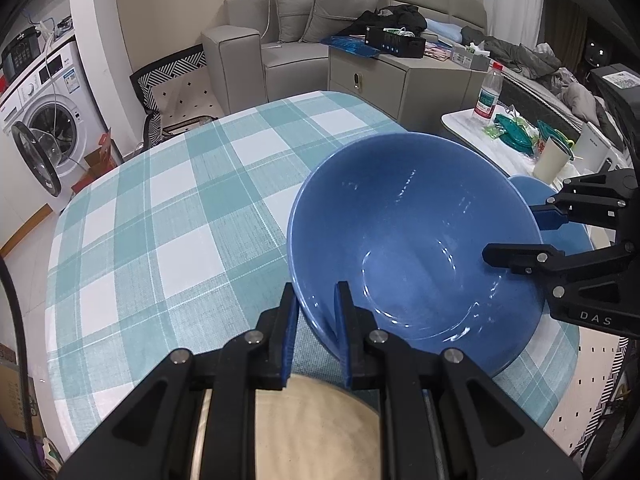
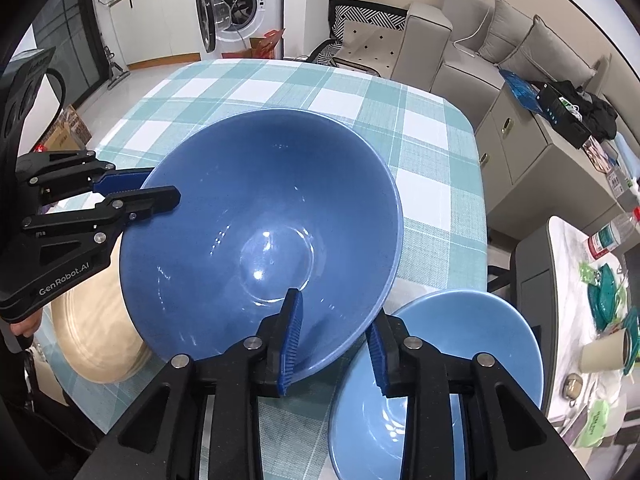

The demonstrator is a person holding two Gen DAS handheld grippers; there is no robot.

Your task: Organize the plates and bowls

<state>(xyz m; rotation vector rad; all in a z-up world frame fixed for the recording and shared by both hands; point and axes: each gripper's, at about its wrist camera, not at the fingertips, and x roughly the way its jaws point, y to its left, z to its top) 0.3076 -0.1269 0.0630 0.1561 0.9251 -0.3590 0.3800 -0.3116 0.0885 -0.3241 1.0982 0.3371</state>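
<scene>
Big blue bowl (image 1: 416, 240) is dead centre for me, tipped up off the checked counter (image 1: 168, 216), and I've got both grippers on its rim. My left gripper (image 1: 318, 328) is nearly closed on the rim at 6 o'clock in the left wrist view, one blue pad inside the bowl and one outside against the wall. From the right wrist view that same left gripper (image 2: 154, 192) comes in at 9 o'clock, fingers straddling the rim.

My right gripper (image 2: 334, 340) is wider apart, but its jaws bracket the bowl's (image 2: 260, 240) rim at 6 o'clock, left pad inside, right pad on the outer wall; I can't tell how tightly they press. In the left wrist view the right gripper (image 1: 516, 236) reaches in at 3 o'clock, one finger over the inside, one behind.

Lighter blue bowl (image 2: 440, 380) sits just beside the big one at 5 o'clock, under my right gripper. Beige plate (image 2: 96, 340) lies at 8 o'clock, partly under the big bowl.

Beyond the counter: a washing machine (image 2: 236, 4) at 12 o'clock, a grey sofa (image 2: 480, 52) at 1 o'clock.
</scene>
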